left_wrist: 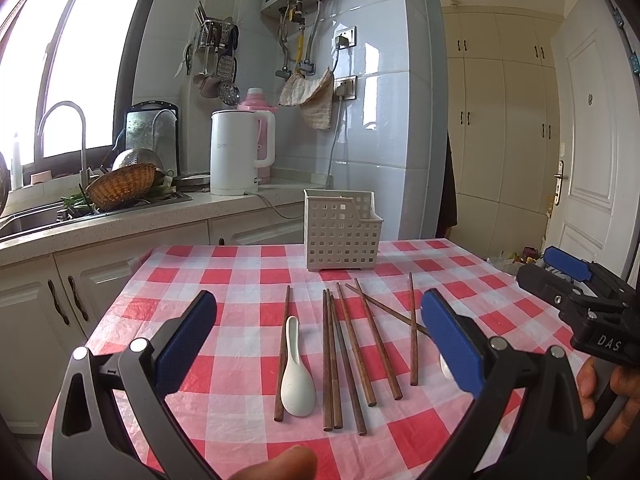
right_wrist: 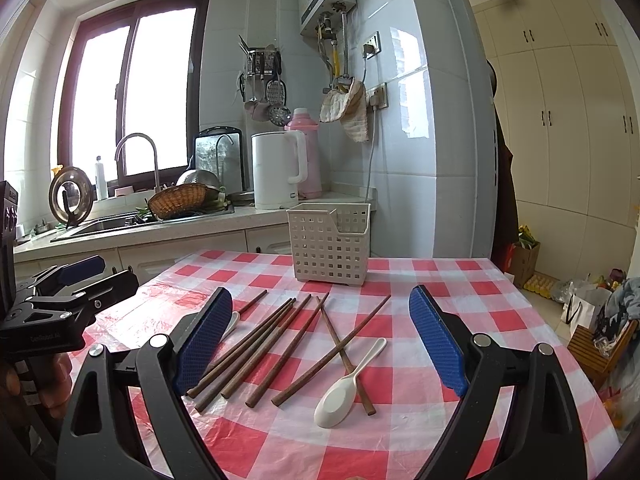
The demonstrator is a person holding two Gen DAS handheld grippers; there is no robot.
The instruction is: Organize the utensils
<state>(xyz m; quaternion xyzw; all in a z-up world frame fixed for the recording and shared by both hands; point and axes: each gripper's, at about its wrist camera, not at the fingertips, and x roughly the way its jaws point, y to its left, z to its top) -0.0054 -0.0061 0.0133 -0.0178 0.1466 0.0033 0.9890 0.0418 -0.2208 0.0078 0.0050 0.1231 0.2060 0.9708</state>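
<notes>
On the checked tablecloth (right_wrist: 420, 360), wooden chopsticks (left_wrist: 362, 356) are lying loose in a rough fan, two of them crossing, with one white spoon (left_wrist: 295, 376) at the left end and a second spoon (right_wrist: 346, 384) at the right end, resting across a chopstick. A white slotted caddy (right_wrist: 330, 242) is standing upright behind them, near the far edge. Both tools are hovering above the spread: the left gripper (left_wrist: 318, 344) and the right gripper (right_wrist: 320, 344) are each gaping wide and holding nothing. Chopsticks are probably light, stiff and thin, so pinching mid-shaft looks safest. Spoons look glazed, so likely slippery and breakable; gripping across the narrow handle seems best.
</notes>
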